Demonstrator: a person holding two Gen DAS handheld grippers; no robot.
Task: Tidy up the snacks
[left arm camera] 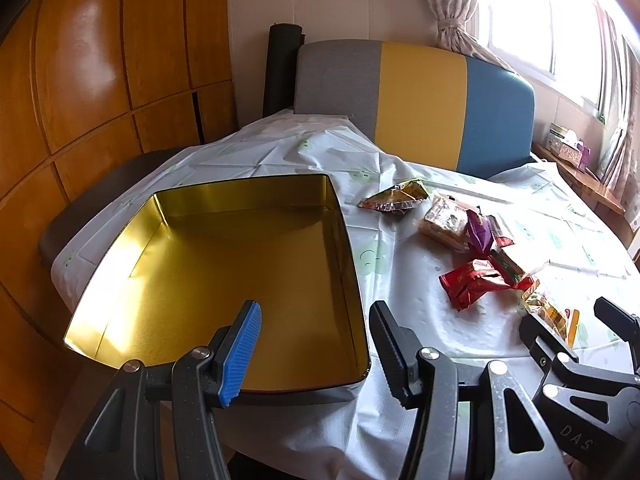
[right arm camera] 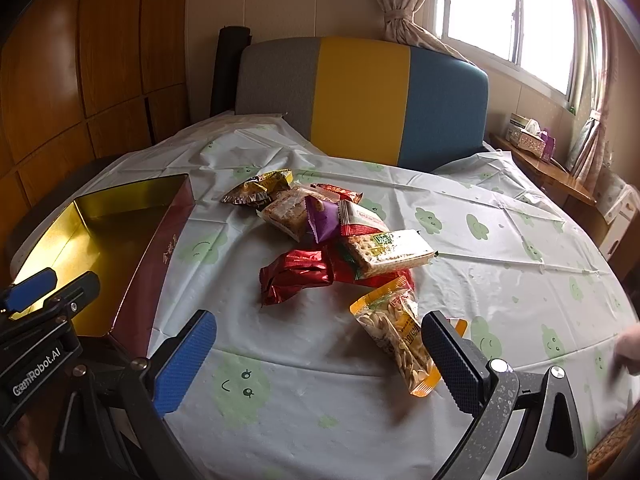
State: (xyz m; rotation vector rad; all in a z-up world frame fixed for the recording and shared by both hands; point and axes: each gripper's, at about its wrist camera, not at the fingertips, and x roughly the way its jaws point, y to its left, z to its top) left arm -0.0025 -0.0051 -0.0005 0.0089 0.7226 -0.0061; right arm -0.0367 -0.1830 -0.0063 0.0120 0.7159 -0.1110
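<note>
A gold-lined tin box (left arm camera: 224,264) with dark red outer walls (right arm camera: 160,256) stands empty at the table's left. A pile of snack packets lies to its right: a red foil packet (right arm camera: 296,276), a cracker pack (right arm camera: 392,252), a purple packet (right arm camera: 322,220), a brown packet (right arm camera: 260,192) and a clear-and-orange seed packet (right arm camera: 400,332). My left gripper (left arm camera: 316,348) is open and empty over the box's near right corner. My right gripper (right arm camera: 320,356) is open and empty just short of the seed packet, with its black finger (right arm camera: 452,356) beside it.
A white tablecloth with green clouds (right arm camera: 500,240) covers the round table. A grey, yellow and blue chair back (right arm camera: 360,96) stands behind it. Wooden cabinets (left arm camera: 100,80) are at the left, a window ledge with tissue boxes (right arm camera: 528,132) at the right.
</note>
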